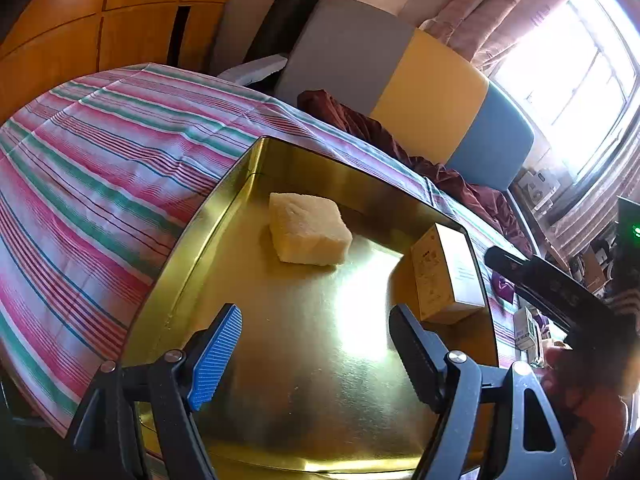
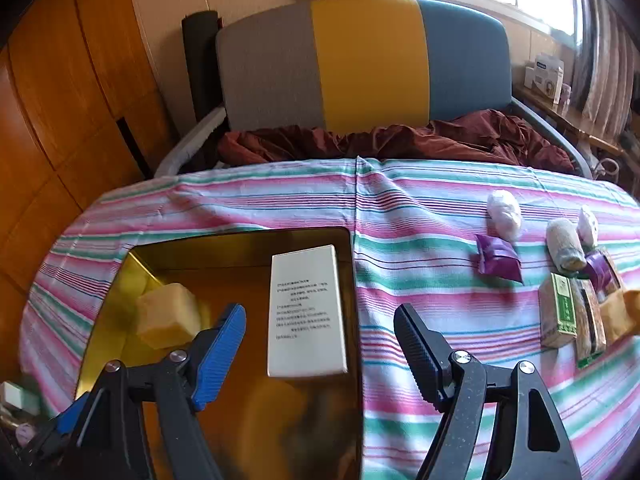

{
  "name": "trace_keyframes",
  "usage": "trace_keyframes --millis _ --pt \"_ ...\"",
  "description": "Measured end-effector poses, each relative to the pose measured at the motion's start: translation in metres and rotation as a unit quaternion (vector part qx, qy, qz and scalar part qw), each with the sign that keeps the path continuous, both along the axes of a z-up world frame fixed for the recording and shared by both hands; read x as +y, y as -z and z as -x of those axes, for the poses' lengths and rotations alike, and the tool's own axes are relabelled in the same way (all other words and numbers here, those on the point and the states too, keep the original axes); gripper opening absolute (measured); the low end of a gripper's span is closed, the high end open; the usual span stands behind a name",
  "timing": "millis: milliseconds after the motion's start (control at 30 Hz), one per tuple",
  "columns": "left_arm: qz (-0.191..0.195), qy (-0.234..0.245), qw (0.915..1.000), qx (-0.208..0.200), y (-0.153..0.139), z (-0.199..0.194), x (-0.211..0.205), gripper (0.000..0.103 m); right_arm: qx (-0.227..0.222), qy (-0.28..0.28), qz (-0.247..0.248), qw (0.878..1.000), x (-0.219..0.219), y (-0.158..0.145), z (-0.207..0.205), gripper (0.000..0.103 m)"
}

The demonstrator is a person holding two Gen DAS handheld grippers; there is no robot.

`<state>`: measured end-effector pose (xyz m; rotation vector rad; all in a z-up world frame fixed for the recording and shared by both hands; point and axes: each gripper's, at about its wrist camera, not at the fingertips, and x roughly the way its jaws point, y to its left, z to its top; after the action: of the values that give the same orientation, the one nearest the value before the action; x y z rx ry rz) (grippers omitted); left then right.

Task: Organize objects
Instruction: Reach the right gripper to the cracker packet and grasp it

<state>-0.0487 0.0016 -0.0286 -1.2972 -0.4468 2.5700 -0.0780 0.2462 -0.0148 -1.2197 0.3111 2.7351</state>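
Gold tin (image 2: 240, 248) part-filled; both grippers empty, loose items waiting on the striped surface (image 2: 400, 208).

Right gripper (image 2: 320, 344): jaws apart, nothing between them; white box (image 2: 306, 312) lies flat in the tin just ahead of the gap, against the tin's right wall, likely put there to leave floor space free. Sponge (image 2: 168, 314) sits ahead of the blue jaw, partly hidden behind it. Left gripper (image 1: 316, 344): jaws apart and empty over bare tin floor; sponge (image 1: 308, 230) ahead, box (image 1: 444, 276) beyond the black jaw. Unsorted, off past the right gripper's black jaw: purple packet (image 2: 498, 258), white wad (image 2: 505, 210), roll (image 2: 566, 246), green box (image 2: 558, 312); further packs beside it overlap and are cut by the frame, contents unclear. Box print too small to read.
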Motion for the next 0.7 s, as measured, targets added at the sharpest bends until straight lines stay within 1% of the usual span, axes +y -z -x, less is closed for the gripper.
trace_keyframes --millis 133,433,567,700 --pt "-0.004 0.012 0.9999 0.005 -0.001 -0.006 0.008 0.078 0.002 -0.003 0.009 1.000 0.007 -0.003 -0.016 0.077" --pt "-0.007 0.047 0.9988 0.011 -0.004 -0.019 0.031 0.078 -0.004 -0.012 0.004 1.000 0.024 -0.008 -0.041 0.077" --pt "-0.012 0.072 0.9972 0.016 -0.006 -0.027 0.043 0.078 -0.002 -0.008 -0.003 1.000 0.038 -0.010 -0.052 0.077" --pt "-0.017 0.101 0.9945 0.025 -0.007 -0.036 0.057 0.078 -0.002 0.009 -0.009 1.000 0.059 -0.008 -0.065 0.077"
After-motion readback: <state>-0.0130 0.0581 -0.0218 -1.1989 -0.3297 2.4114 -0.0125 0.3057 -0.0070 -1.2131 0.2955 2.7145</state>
